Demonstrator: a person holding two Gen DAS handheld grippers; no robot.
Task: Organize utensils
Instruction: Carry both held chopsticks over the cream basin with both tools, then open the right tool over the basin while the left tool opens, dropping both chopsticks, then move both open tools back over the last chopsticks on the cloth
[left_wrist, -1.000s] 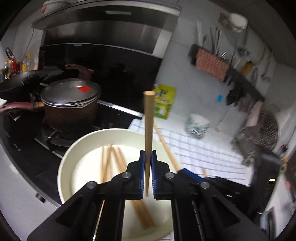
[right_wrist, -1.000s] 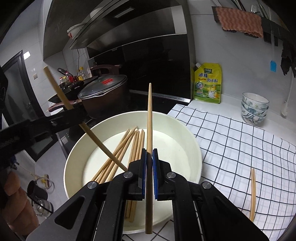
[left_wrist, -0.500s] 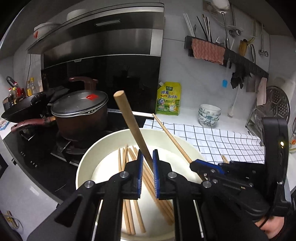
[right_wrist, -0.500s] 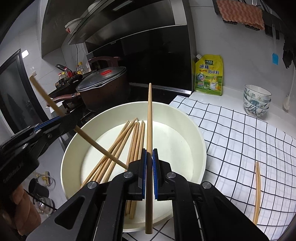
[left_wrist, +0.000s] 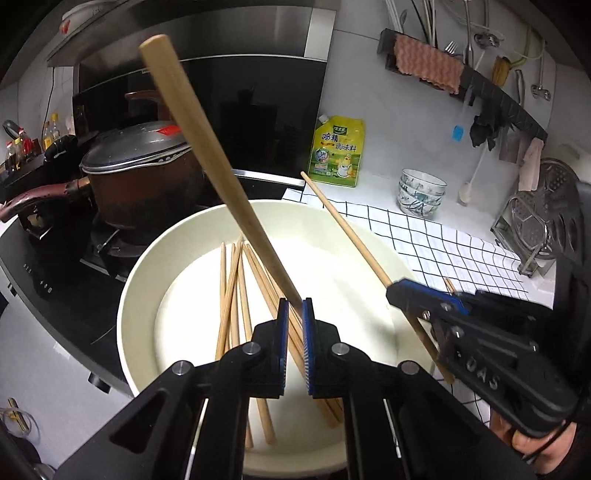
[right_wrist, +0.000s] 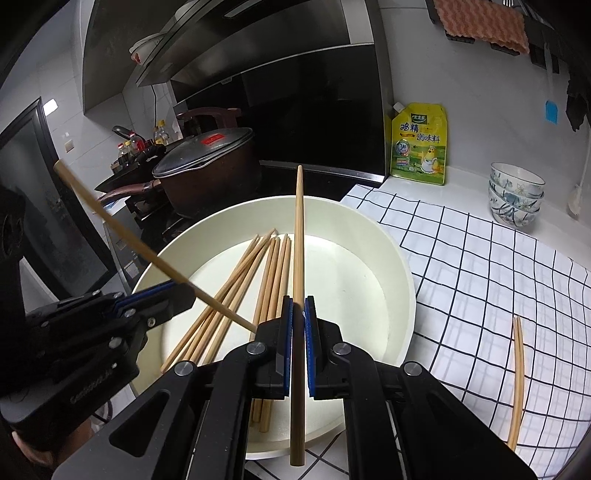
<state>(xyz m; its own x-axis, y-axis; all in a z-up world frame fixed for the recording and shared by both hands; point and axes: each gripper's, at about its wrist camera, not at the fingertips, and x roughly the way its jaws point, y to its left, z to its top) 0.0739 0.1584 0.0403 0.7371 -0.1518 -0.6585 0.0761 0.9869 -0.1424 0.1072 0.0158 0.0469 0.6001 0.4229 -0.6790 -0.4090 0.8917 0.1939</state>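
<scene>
A wide cream bowl (left_wrist: 147, 266) (right_wrist: 399, 266) holds several wooden chopsticks (left_wrist: 231, 295) (right_wrist: 266, 280). My left gripper (left_wrist: 293, 314) is shut on one chopstick (left_wrist: 207, 155) that slants up to the left over the bowl; it also shows in the right wrist view (right_wrist: 110, 221). My right gripper (right_wrist: 298, 314) is shut on another chopstick (right_wrist: 298, 236) that points straight ahead over the bowl, and it shows in the left wrist view (left_wrist: 347, 229). A pair of chopsticks (right_wrist: 517, 380) lies on the checked cloth (right_wrist: 480, 266) to the right.
A lidded brown pot (left_wrist: 144, 177) sits on the black stove (left_wrist: 48, 258) left of the bowl. A yellow seasoning pouch (left_wrist: 338, 151) and stacked patterned bowls (left_wrist: 421, 192) stand at the wall. A metal rack (left_wrist: 535, 229) is far right.
My left gripper has tipped its chopstick further to the left and moved closer over the bowl. My right gripper still holds its chopstick over the bowl, slightly nearer.
</scene>
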